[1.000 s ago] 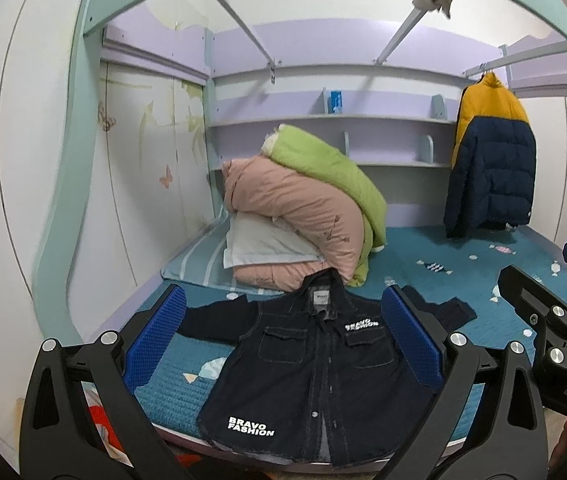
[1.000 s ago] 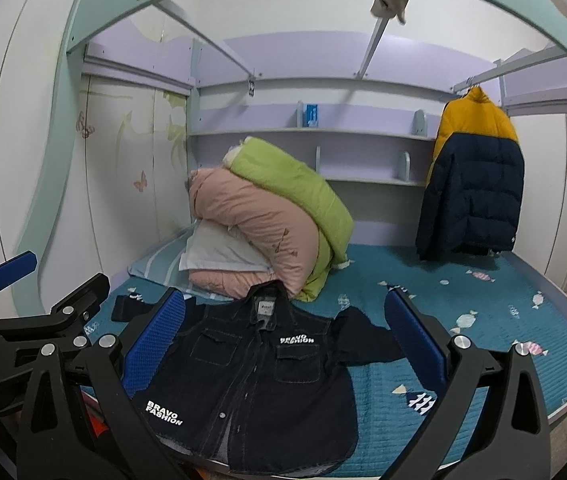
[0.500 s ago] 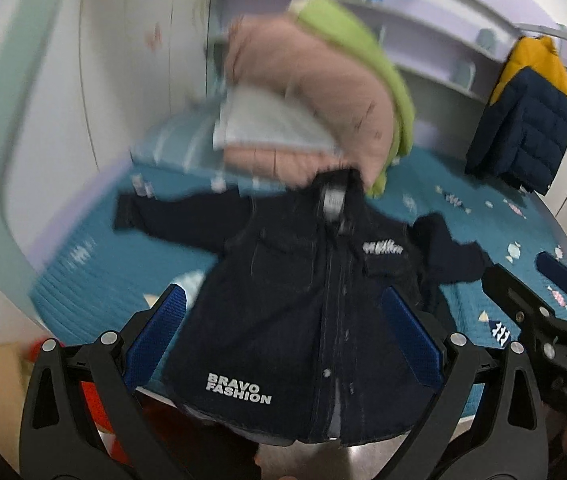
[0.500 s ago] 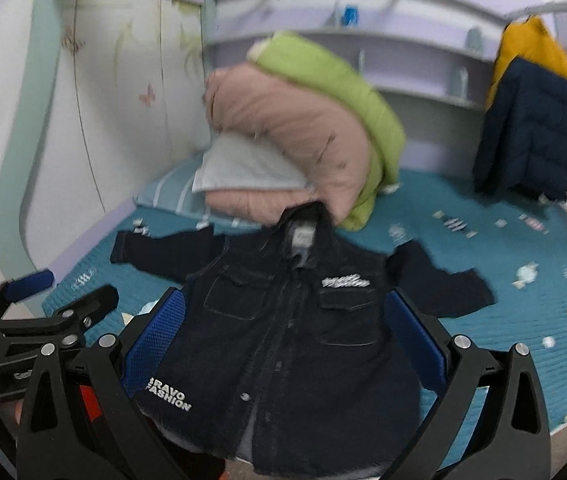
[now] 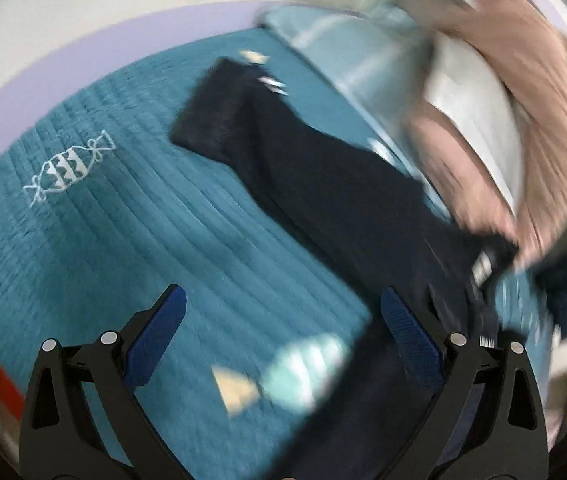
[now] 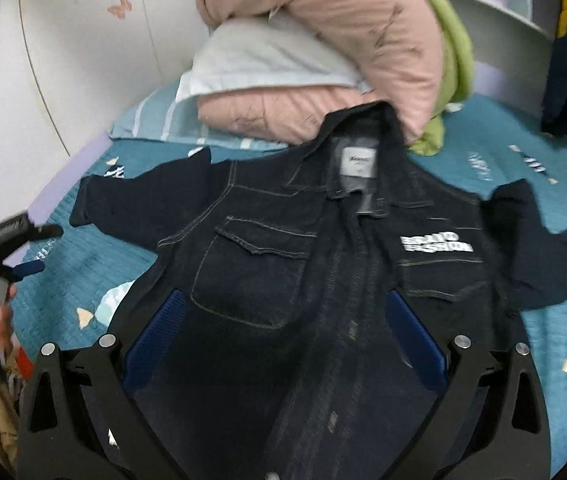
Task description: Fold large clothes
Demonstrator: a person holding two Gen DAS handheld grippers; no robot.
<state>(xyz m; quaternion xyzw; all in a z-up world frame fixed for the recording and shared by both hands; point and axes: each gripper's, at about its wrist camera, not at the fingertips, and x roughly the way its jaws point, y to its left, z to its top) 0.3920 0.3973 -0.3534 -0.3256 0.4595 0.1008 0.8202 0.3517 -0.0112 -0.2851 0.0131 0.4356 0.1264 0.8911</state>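
The dark navy denim jacket (image 6: pixel 323 280) lies front-up and spread flat on the teal quilted bedspread (image 6: pixel 555 208), collar toward 12 o'clock against the pink folded duvet (image 6: pixel 343 40), with a white pillow (image 6: pixel 267 60) and a green quilt (image 6: pixel 455 52) in the same pile. The white chest lettering at 3 o'clock is smeared and unreadable; the hem is cut off by the lower frame edge. The right gripper (image 6: pixel 283 344) hangs over the jacket's chest, jaws spread wide, holding nothing. The left gripper (image 5: pixel 283 328) is likewise spread wide and empty, above bare bedspread, with one jacket sleeve (image 5: pixel 283 148) stretching from 11 o'clock toward 3 o'clock. The left wrist view is heavily blurred, so the bedding at 2 o'clock is indistinct. In the right wrist view the left gripper appears only as a blurred shape at 9 o'clock.
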